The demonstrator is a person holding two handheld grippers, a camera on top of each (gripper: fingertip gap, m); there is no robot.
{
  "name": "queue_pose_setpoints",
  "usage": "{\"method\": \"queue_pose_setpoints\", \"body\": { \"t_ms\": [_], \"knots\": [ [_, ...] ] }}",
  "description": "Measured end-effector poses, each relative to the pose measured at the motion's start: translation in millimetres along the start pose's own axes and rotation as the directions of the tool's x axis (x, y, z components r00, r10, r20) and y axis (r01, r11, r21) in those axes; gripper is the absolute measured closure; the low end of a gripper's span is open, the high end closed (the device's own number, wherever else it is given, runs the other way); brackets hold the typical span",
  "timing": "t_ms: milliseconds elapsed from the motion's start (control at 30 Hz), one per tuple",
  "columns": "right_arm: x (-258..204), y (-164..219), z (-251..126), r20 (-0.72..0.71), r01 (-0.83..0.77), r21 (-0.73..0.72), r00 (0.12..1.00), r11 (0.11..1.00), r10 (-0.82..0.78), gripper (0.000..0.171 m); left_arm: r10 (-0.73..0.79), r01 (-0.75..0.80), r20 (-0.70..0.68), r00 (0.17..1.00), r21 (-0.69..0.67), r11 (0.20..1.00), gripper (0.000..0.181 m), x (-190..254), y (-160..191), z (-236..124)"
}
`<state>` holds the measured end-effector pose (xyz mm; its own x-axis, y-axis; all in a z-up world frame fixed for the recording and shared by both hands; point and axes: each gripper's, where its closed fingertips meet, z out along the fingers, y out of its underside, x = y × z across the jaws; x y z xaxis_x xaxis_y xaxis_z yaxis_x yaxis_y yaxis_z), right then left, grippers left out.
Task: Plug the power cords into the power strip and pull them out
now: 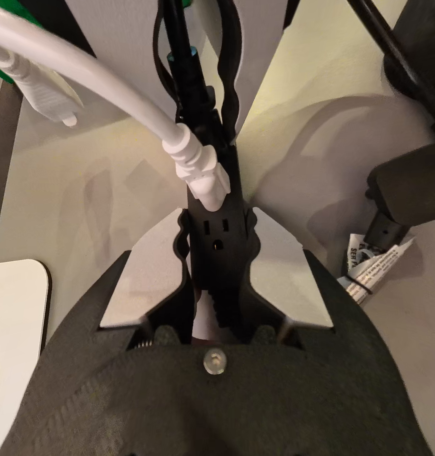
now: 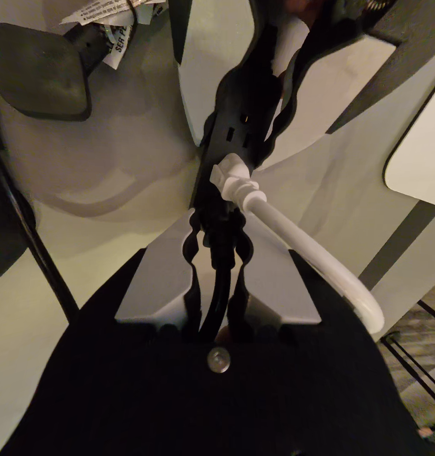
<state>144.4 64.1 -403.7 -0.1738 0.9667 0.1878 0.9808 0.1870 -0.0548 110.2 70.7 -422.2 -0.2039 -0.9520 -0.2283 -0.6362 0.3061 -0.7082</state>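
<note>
Left wrist view: the left gripper (image 1: 217, 237) is clamping the near end of the black power strip (image 1: 217, 246), its wavy fingers (image 1: 180, 237) pressing on both long sides. The strip is running straight away from the camera over the pale tabletop (image 1: 88, 197). One free outlet (image 1: 217, 232) is showing between the fingertips. Just beyond it, a white plug (image 1: 204, 177) is sitting in the strip, its white cord (image 1: 88, 66) arching off toward the far-left corner. A second white plug (image 1: 48, 98), unplugged, is lying near the left edge of the tabletop. At the far end of the strip the right gripper (image 1: 206, 74) is closing around a black plug (image 1: 199, 103). A black power adapter (image 1: 409, 192) with a paper tag (image 1: 364, 271) is lying toward the right edge. A white board (image 1: 16, 308) is sitting at the near-left corner.

Right wrist view: the right gripper (image 2: 217, 237) is pinching the black plug (image 2: 219, 237) at the near end of the power strip (image 2: 238, 128); the black cord (image 2: 216, 296) is running back between the fingers (image 2: 191, 237). The white plug (image 2: 233, 175) is seated just past it, with the white cord (image 2: 310, 251) curving to the right. The free outlet (image 2: 238, 133) is lying beyond that, flanked by the left gripper (image 2: 251, 108), which is gripping the strip's far end. The adapter (image 2: 38, 74) and tag (image 2: 107, 14) are lying at the far left. Whether the black plug's prongs are fully seated cannot be told.
</note>
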Motion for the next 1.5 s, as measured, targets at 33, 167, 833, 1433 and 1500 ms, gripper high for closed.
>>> {"method": "queue_pose_setpoints", "body": {
  "t_ms": [33,167,833,1433,1500],
  "knots": [
    [-0.8,0.2,-0.1,0.007,0.000,0.003,1.000,1.000,0.000,0.148,-0.001,0.001,-0.003,1.000,0.002,1.000,0.137,0.1,-0.7,0.6],
    [-2.2,-2.4,-0.4,0.030,-0.075,0.027,0.997,0.997,0.074,0.149,-0.033,0.033,-0.039,0.999,0.004,0.999,0.137,2.2,-1.8,-2.7],
    [-7.3,-3.9,-1.2,0.009,-0.253,0.057,0.967,0.966,0.253,0.148,-0.131,0.131,-0.030,0.991,-0.023,0.991,0.158,-3.5,-8.5,-31.5],
    [-9.0,-8.0,-2.2,0.046,-0.099,-0.009,0.994,0.995,0.100,0.148,-0.123,0.123,-0.012,0.992,-0.006,0.992,0.172,-1.7,1.7,-22.7],
    [-7.0,-7.6,-2.1,0.114,-0.193,0.029,0.975,0.981,0.189,0.149,-0.116,0.116,-0.003,0.993,-0.011,0.993,0.172,-1.7,1.9,-22.5]
  ]
}}
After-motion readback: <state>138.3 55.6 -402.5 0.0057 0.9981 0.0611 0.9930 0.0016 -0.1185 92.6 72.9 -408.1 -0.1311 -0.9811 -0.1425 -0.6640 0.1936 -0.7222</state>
